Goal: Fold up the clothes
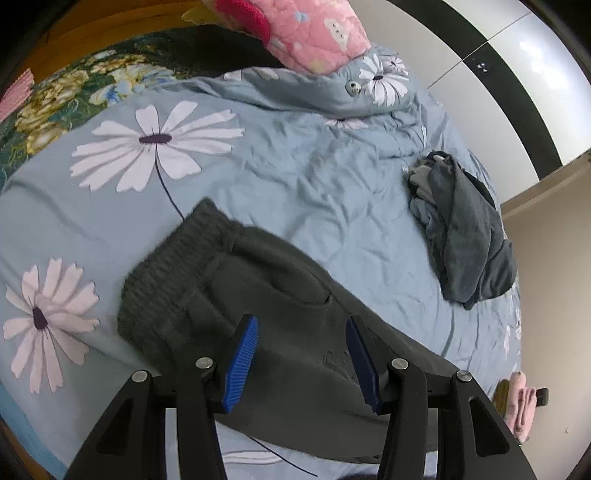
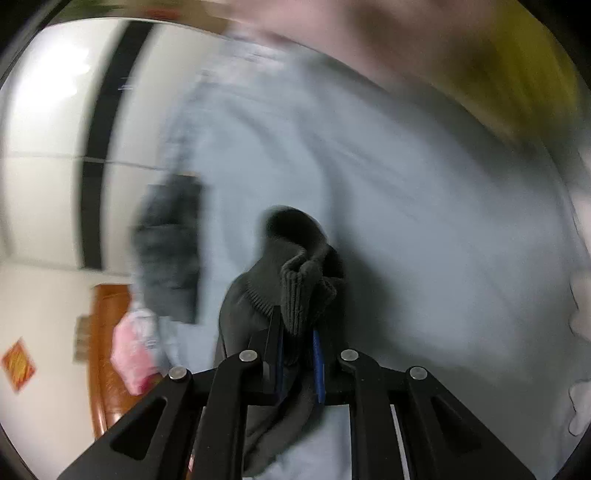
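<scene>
Right hand-held gripper is squeezed nearly closed on a bunched-up ribbed cuff of the dark grey pants, with the knit poking up between the two blue pads and more of the fabric hanging down past the jaws. So that end of the pants is pinched and lifted off the bed.

Left hand-held gripper is a different story: jaws sit about half open, blue pads apart, nothing clamped between them. It hovers over the same dark grey pants, which lie spread on the bed right under and ahead of the fingers. The ribbed waistband is off to the upper left of the jaws, and there's a pocket opening just beyond the tips. Can't tell whether the pads touch the cloth.

The left wrist view is sharp and gives the whole layout: pale blue duvet with big white daisies, a crumpled pile of grey clothes well off to the right, a pink quilted pillow at the far end, and a small pink folded thing past the bed's edge at the right.

The right wrist view is heavily smeared. Beyond the pinched cuff it only gives a blurry dark patch to the left that's probably that pile, a brown wooden piece of furniture, and a white wall.
</scene>
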`<move>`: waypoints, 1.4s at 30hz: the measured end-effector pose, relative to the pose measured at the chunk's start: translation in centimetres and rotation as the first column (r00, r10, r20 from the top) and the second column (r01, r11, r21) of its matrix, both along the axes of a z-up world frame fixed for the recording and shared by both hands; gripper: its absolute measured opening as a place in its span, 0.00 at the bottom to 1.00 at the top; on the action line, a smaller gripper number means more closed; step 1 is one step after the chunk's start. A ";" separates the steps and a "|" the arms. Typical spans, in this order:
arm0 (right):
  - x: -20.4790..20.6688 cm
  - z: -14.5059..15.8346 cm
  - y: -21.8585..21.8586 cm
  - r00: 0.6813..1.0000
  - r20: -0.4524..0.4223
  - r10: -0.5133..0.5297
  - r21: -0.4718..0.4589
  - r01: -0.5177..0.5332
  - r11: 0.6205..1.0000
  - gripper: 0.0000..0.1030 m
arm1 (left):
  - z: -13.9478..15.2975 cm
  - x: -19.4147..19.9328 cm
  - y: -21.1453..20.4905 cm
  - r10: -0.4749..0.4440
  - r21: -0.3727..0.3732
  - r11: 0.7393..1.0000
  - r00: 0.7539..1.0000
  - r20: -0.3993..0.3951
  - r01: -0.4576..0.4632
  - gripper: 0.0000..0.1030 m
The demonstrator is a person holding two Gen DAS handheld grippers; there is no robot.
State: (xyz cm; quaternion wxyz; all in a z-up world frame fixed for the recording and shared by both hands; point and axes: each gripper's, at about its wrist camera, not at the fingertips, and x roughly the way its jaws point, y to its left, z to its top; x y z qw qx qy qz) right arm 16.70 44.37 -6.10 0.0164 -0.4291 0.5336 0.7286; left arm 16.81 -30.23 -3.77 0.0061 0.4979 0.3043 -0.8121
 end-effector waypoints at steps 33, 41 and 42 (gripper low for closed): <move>-4.4 19.7 -26.2 0.798 -0.076 0.597 0.596 -0.444 0.669 0.14 | -1.9 3.7 9.2 -0.238 0.117 0.965 0.971 -0.004 0.236 0.53; -6.0 13.4 -41.3 0.641 0.103 0.761 0.590 -0.655 0.472 0.14 | -0.9 7.6 0.7 -0.024 0.213 0.976 0.998 -0.058 0.035 0.53; -5.9 12.3 -42.9 0.622 0.133 0.772 0.589 -0.676 0.443 0.14 | -0.8 7.9 0.2 -0.018 0.215 0.976 0.998 -0.058 0.030 0.54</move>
